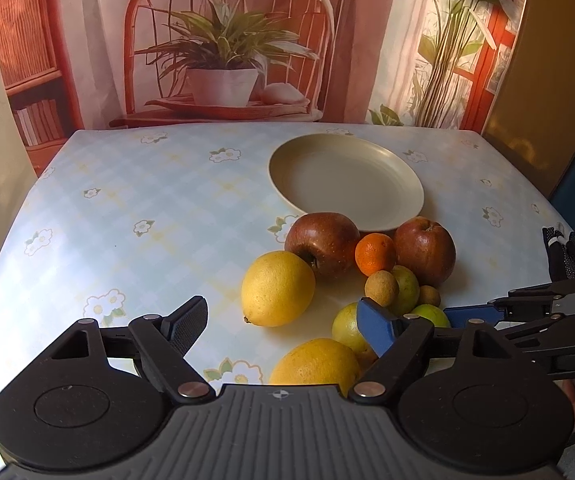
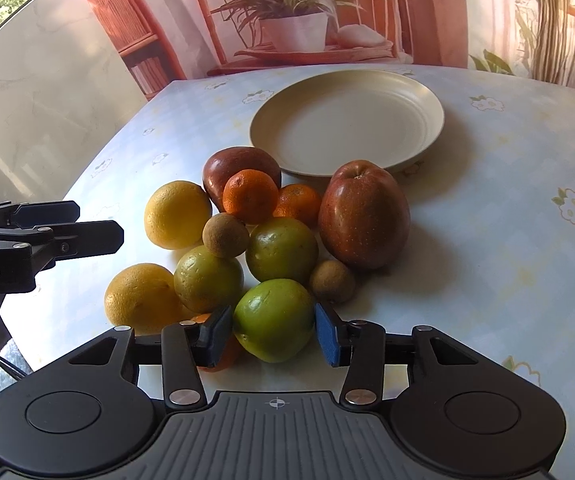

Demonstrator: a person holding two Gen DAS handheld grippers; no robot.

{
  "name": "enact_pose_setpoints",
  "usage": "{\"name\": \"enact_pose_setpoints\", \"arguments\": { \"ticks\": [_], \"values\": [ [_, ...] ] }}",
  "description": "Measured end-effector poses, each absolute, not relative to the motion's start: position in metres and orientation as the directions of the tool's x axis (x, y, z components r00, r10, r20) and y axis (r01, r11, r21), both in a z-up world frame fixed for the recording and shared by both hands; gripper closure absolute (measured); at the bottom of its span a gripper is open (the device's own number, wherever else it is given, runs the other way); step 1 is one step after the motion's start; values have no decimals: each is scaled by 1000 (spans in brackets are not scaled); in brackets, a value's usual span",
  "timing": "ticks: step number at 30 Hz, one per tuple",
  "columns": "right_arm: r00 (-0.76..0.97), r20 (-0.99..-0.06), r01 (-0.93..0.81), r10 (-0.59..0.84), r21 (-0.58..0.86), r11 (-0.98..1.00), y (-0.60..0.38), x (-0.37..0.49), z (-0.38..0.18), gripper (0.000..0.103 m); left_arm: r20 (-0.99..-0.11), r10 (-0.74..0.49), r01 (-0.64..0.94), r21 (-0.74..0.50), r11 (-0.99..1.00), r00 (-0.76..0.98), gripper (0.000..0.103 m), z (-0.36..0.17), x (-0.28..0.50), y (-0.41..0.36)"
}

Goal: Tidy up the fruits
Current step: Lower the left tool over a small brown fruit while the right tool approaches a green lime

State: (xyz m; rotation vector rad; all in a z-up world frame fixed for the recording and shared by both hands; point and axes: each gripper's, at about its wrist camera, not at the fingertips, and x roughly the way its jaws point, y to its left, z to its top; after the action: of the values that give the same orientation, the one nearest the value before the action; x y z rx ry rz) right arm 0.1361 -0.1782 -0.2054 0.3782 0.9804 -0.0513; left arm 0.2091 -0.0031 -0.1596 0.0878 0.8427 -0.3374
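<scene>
Sunlight falls across a table (image 2: 507, 208) covered in a pale blue checked cloth with small white flowers, set before a printed backdrop (image 1: 223, 40) of a potted plant on a red wicker chair.

At the near edge of the fruit pile, the right gripper (image 2: 273, 334) has its two blue pads on either side of a bright green fruit (image 2: 274, 318); both pads touch its skin, so it is clamped on that fruit, which rests on the table. Under the left-hand pad a bit of orange fruit shows, mostly hidden. Just beyond lie two duller yellow-green fruits (image 2: 281, 249) side by side, with a small brown round fruit (image 2: 225, 235) between them and another one (image 2: 332, 281) to the right. Two large yellow citrus (image 2: 177, 214) sit on the left of the pile, one farther and one nearer. Behind are two small oranges (image 2: 250, 196), a dark red apple (image 2: 239, 164) and, to the right, a larger red apple (image 2: 363, 216) standing upright.

The left gripper (image 1: 283, 326) hangs over the near yellow citrus with its jaws spread wide, gripping nothing.

Past the apples, a cream plate (image 2: 427, 98) lies on the cloth with nothing on it, its near rim just beside the dark apple.
</scene>
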Motion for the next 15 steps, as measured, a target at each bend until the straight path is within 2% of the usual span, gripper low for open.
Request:
{"name": "enact_pose_setpoints", "arguments": {
  "ticks": [7, 15],
  "values": [
    [566, -813, 213, 136, 304, 929, -183, 129, -206, 62, -759, -284, 359, -72, 931, 586, 22, -163, 211, -9],
    [562, -824, 234, 74, 244, 941, -188, 119, -201, 62, -774, -327, 401, -104, 910, 542, 30, -168, 215, -16]
  ]
}}
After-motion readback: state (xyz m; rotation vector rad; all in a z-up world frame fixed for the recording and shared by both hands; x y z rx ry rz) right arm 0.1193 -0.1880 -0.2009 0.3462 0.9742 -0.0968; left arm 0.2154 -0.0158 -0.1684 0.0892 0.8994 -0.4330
